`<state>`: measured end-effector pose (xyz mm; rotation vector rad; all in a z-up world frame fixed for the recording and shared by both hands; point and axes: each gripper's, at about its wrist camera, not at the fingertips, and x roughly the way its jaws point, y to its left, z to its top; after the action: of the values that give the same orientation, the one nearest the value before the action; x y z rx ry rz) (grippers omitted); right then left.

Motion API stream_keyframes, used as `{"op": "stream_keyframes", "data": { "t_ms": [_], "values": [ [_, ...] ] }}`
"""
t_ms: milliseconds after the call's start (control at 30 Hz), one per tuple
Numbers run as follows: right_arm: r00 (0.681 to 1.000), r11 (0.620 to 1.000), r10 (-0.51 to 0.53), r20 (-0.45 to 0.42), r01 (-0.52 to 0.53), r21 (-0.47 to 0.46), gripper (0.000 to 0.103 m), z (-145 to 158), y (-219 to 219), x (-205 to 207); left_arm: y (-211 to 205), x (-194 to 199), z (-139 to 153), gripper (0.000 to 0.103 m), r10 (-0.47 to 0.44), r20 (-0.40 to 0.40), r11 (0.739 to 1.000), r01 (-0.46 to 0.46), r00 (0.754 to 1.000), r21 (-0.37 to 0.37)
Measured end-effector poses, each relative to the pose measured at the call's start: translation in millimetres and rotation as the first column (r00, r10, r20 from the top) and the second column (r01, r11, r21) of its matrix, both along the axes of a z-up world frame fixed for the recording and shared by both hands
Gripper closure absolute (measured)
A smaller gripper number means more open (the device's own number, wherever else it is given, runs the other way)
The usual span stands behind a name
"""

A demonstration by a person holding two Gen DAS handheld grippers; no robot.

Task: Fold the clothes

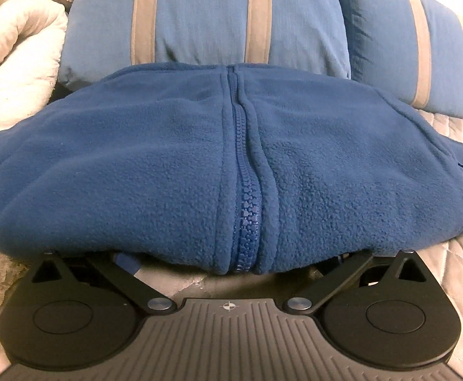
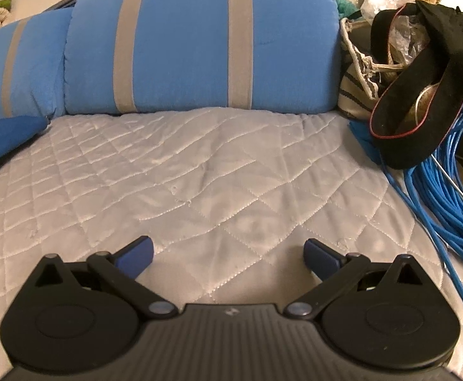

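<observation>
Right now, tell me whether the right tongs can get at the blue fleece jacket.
Probably yes, with a sideways move. The right tongs are open over bare quilt, holding nothing. The blue fleece jacket lies at their far left, and nothing sits between them.

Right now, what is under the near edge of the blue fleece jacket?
Under the blue fleece jacket lie the grey quilted bedspread and the open left hand-held gripper; one blue fingertip shows. The other fingertip is covered.
</observation>
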<state>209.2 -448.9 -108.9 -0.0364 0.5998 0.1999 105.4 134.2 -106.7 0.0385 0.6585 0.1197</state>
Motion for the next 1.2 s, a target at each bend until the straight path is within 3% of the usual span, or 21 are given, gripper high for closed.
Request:
{"op": "stream_keyframes", "data": {
  "t_ms": [333, 1200],
  "values": [
    [1.000, 0.998, 0.000, 0.025, -0.002, 0.061, 0.000, -5.5, -7.6, -3.4, 1.4, -3.1, -3.6, 0.000, -0.005, 0.032, 1.000, 0.005, 0.999, -0.014],
    [0.998, 0.997, -0.002, 0.067, -0.003, 0.074, 0.000, -8.4, -8.6, -9.3, -2.9, -7.2, -9.0, 0.000, -0.003, 0.053, 1.000, 0.003, 0.999, 0.002]
  ]
}}
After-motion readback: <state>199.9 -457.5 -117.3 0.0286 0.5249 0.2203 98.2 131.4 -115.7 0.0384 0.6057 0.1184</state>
